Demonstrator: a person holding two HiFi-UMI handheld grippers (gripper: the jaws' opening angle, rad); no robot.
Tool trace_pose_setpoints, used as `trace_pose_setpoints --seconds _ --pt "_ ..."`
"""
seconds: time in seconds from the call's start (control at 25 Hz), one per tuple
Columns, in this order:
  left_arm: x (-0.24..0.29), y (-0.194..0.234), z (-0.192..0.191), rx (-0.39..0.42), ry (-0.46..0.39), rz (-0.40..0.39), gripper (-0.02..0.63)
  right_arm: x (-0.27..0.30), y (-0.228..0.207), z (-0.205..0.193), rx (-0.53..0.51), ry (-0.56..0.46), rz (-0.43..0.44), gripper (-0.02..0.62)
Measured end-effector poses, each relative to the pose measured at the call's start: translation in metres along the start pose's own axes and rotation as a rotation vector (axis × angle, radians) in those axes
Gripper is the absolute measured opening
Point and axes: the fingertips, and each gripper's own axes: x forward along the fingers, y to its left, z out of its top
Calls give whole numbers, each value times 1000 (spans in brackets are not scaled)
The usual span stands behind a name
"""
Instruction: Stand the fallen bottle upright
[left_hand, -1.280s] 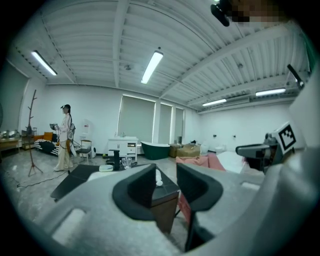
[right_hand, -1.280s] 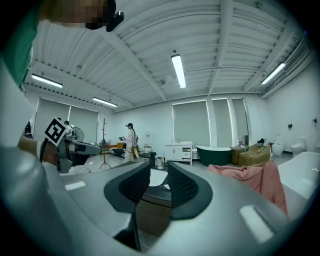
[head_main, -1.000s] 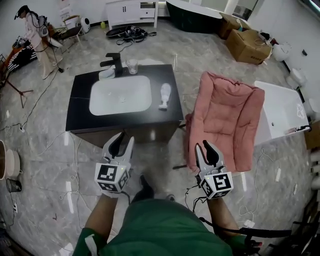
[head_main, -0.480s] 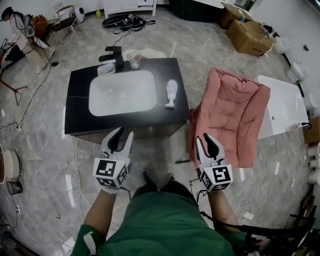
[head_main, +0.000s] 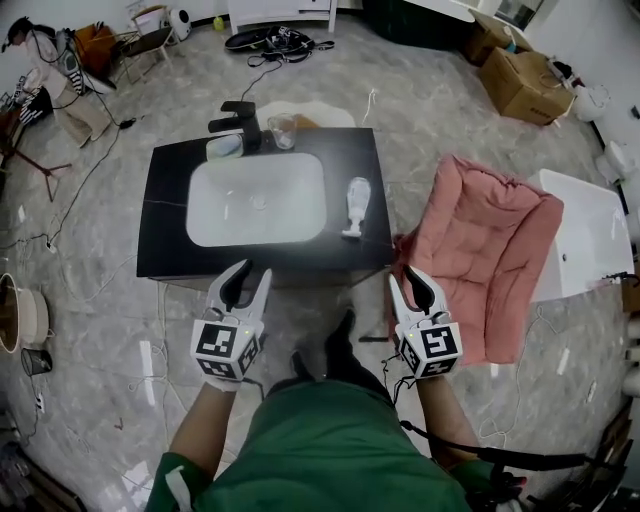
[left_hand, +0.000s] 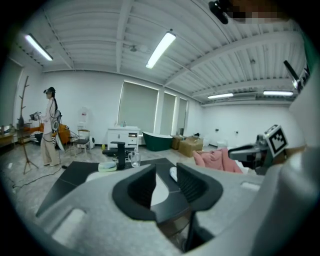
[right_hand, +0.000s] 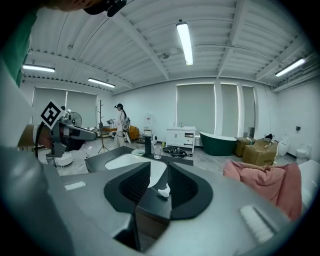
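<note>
While both forearms reach forward from the green-shirted torso, low and roughly parallel, the left gripper (head_main: 251, 277) and right gripper (head_main: 408, 284) hover just short of the near edge of the black rectangular vanity counter (head_main: 165, 215), marker cubes facing up. On the counter's right part the white plastic pump bottle (head_main: 357, 201) lies on its side, just right of the white oval basin (head_main: 258, 200), pump end toward the near edge. Left gripper: jaws apart with a moderate gap, nothing between them; lined up with the basin. Right gripper: jaws apart too, nothing held. In the right gripper view the bottle shows through the gap but lies farther off on the counter, untouched; this gripper sits near-right of it, well apart. A black faucet (head_main: 240, 120) stands at the basin's far edge, with a clear glass cup (head_main: 283, 131) just right of it. A pink quilted cushioned chair (head_main: 490, 250) is right of the counter, near the right gripper.
</note>
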Motion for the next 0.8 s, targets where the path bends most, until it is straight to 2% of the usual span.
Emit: trace_pose_setpoints --seconds 0.2,0.44,0.8 --pt "50 14 25 -19 5 56 126 56 -34 13 -27 15 82 94" --pt "120 3 63 -21 -11 81 126 107 -81 19 -70 63 175 94" --pt "175 5 73 -25 19 99 126 153 -100 -7 -120 167 299 94"
